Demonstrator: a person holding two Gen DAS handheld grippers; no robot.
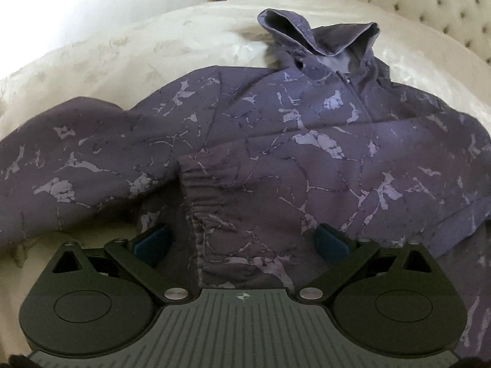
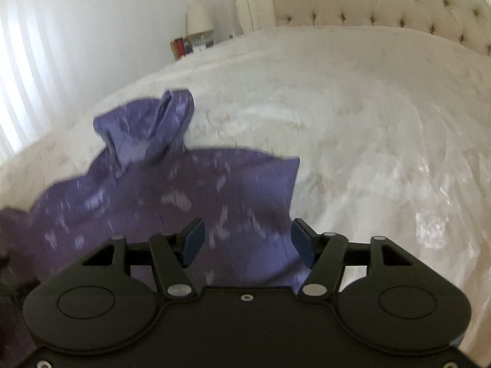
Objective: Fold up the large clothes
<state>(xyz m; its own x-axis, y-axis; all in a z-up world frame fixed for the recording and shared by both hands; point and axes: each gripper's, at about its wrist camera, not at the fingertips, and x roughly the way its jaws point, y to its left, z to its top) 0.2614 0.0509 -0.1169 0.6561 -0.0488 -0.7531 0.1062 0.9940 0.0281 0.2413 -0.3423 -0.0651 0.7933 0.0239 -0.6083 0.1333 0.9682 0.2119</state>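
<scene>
A purple hoodie [image 1: 276, 141] with pale marbled marks lies spread on the white bed [image 1: 122, 49], its hood [image 1: 319, 36] at the far end. One sleeve is folded across the front, and its ribbed cuff [image 1: 199, 190] points toward me. My left gripper [image 1: 242, 239] hovers open low over the cuff and the hem, a blue pad on each side, apart from the cloth. The right wrist view is blurred. There my right gripper [image 2: 247, 242] stands open over the near right edge of the hoodie [image 2: 184, 190], holding nothing.
A tufted cream headboard [image 2: 383, 0] closes the far right of the bed. A nightstand with a lamp [image 2: 199, 18] and books [image 2: 184, 46] stands past the far corner. A bright curtained window [image 2: 27, 86] is on the left. White bedding [image 2: 383, 122] stretches right of the hoodie.
</scene>
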